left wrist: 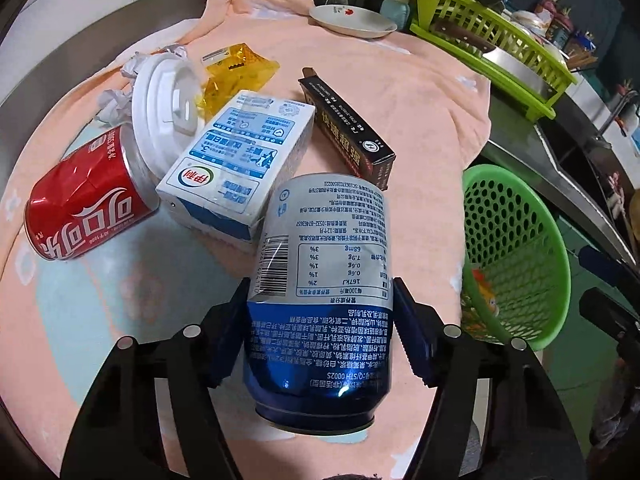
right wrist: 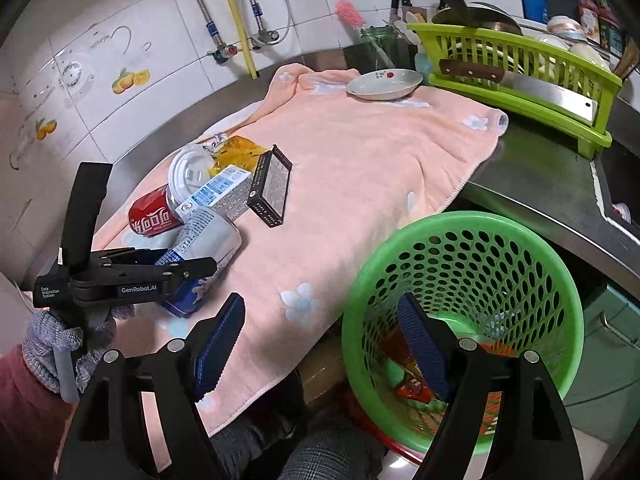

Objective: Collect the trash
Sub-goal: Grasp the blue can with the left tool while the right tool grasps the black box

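A blue and white can (left wrist: 320, 280) lies on the pink towel (left wrist: 400, 92), and my left gripper (left wrist: 320, 292) is shut on its sides; in the right wrist view the left gripper (right wrist: 192, 270) sits low over the can (right wrist: 208, 236). Behind it lie a white milk carton (left wrist: 240, 160), a red cola can (left wrist: 84, 208), a white lid (left wrist: 164, 104), a black box (left wrist: 348, 128), a yellow wrapper (left wrist: 236, 72) and crumpled paper (left wrist: 114, 104). My right gripper (right wrist: 322, 304) stands open with nothing in it, above the near rim of the green basket (right wrist: 460, 220).
The basket (left wrist: 516, 240) stands below the counter's right edge with some wrappers inside. A plate (right wrist: 384, 84) and a green dish rack (right wrist: 520, 68) holding a cleaver sit at the back. A sink lies to the far right. A gloved hand (right wrist: 60, 340) holds the left gripper.
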`<state>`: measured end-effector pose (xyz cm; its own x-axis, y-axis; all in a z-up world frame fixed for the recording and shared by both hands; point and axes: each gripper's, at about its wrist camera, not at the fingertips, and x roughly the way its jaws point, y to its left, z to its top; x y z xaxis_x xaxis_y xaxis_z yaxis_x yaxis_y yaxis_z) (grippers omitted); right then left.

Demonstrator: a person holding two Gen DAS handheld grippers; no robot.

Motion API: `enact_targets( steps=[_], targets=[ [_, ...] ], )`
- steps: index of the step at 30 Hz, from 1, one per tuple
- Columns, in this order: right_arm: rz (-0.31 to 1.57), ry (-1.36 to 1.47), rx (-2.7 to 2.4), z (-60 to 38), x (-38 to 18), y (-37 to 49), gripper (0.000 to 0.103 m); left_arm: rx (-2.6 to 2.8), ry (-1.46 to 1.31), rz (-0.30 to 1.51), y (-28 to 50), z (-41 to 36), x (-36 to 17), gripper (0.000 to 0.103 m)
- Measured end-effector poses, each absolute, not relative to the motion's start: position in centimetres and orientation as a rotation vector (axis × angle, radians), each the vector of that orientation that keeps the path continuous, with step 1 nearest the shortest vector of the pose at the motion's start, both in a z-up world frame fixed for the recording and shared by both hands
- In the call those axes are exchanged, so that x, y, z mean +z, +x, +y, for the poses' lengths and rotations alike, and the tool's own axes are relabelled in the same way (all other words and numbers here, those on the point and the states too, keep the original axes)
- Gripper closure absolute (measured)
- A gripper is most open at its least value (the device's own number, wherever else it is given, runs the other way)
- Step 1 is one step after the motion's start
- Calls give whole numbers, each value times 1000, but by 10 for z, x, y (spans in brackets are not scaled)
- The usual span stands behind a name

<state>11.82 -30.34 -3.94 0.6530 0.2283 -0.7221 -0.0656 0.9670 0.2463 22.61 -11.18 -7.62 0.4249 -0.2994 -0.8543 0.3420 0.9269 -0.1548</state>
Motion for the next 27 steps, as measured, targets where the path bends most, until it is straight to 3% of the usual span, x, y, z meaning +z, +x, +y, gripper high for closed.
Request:
enact_targets(
  steps=[27],
  targets=[
    [860, 156, 225, -233, -55, 234, 27, -356, -21, 865, 178, -42, -12, 38]
  ],
)
